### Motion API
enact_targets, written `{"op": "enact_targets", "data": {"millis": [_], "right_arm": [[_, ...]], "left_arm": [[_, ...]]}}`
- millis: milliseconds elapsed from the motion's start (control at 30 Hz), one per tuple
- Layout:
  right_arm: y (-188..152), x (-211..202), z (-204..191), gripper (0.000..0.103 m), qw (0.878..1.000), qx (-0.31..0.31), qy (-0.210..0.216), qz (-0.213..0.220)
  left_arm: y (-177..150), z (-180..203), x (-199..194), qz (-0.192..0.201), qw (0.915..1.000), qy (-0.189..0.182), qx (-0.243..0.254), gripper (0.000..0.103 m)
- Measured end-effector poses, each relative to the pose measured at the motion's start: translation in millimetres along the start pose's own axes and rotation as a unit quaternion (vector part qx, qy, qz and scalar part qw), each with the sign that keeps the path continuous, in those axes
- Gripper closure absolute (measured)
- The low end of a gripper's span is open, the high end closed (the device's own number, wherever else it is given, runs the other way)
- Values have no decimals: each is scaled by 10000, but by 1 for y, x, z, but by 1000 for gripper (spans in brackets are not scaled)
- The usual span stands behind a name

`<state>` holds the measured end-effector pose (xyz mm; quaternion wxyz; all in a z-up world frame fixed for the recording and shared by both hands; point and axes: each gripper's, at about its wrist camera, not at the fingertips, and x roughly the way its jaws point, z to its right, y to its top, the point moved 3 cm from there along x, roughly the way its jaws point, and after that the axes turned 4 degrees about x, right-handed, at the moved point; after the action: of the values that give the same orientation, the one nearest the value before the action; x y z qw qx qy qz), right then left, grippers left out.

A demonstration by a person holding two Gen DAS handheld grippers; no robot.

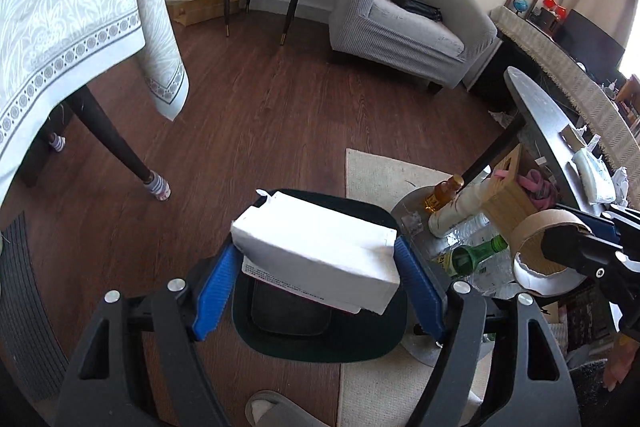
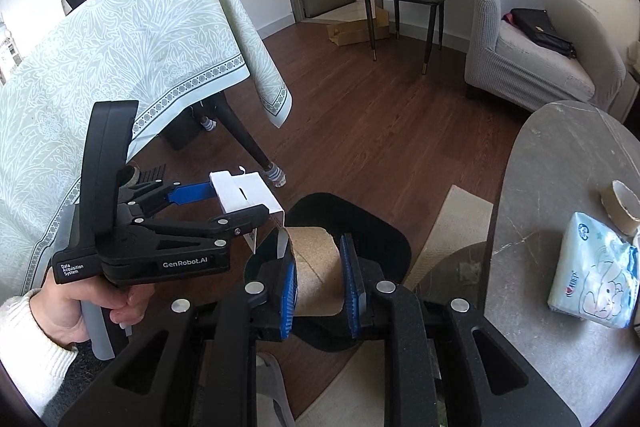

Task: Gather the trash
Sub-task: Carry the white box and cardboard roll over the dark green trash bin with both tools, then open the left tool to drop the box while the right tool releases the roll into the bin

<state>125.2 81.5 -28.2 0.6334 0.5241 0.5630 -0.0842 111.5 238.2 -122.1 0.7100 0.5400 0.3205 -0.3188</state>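
Observation:
My left gripper (image 1: 314, 255) is shut on a white cardboard box (image 1: 316, 251), its blue pads pressing both ends. The box hangs tilted just above the open black trash bin (image 1: 320, 351) on the floor. My right gripper (image 2: 318, 251) is shut on a brown cardboard tape roll (image 2: 316, 267), held over the same bin (image 2: 384, 227). In the right wrist view the left gripper (image 2: 236, 203), carried by a hand in a white sleeve, holds the box (image 2: 244, 193) to the left of the roll. The right gripper (image 1: 576, 235) with its roll (image 1: 536, 227) shows at the right edge.
A grey round low table (image 2: 560, 187) on the right carries a tissue pack (image 2: 592, 283) and another tape roll (image 2: 620, 205). Bottles (image 1: 472, 255) stand on its lower shelf. A clothed dining table (image 2: 100, 67) is at left, its leg (image 1: 116, 147) near the bin. A slipper (image 1: 276, 407) lies below.

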Motion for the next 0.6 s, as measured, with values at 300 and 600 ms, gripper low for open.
{"op": "enact_targets", "data": {"millis": [300, 600], "right_arm": [[-5, 30, -6, 83, 9993, -10, -209, -313], [-13, 57, -7, 83, 9971, -26, -498, -569]], "left_arm": [[-16, -11, 33, -621, 9980, -26, -134, 24], [-22, -6, 48, -921, 9956, -22, -146, 17]]}}
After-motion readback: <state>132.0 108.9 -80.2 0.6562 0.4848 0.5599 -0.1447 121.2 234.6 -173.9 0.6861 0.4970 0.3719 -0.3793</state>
